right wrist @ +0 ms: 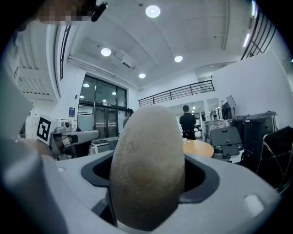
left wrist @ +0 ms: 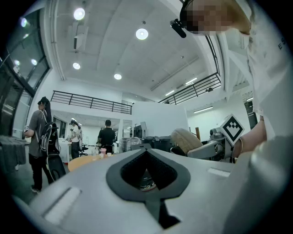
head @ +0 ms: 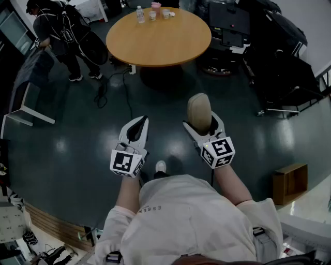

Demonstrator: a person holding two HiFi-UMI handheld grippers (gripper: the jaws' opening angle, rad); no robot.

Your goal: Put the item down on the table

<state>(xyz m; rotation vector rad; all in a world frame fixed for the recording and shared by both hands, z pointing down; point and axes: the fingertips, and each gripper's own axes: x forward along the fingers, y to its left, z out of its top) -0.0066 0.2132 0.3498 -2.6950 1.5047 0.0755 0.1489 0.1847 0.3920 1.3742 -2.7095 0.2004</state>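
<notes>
The item, a beige egg-shaped lump, stands up between the jaws of my right gripper, which is shut on it; it fills the right gripper view. My left gripper is shut with nothing in it, level beside the right one, its dark pads meeting at the tip. Both are held over the dark floor in front of the person's body. The round wooden table lies well ahead of both grippers. From the left gripper view the item shows to the right.
A bottle and some cups stand at the table's far edge. A person with a backpack stands at far left. Black chairs and equipment crowd the right. A cable runs across the floor; a wooden box sits at right.
</notes>
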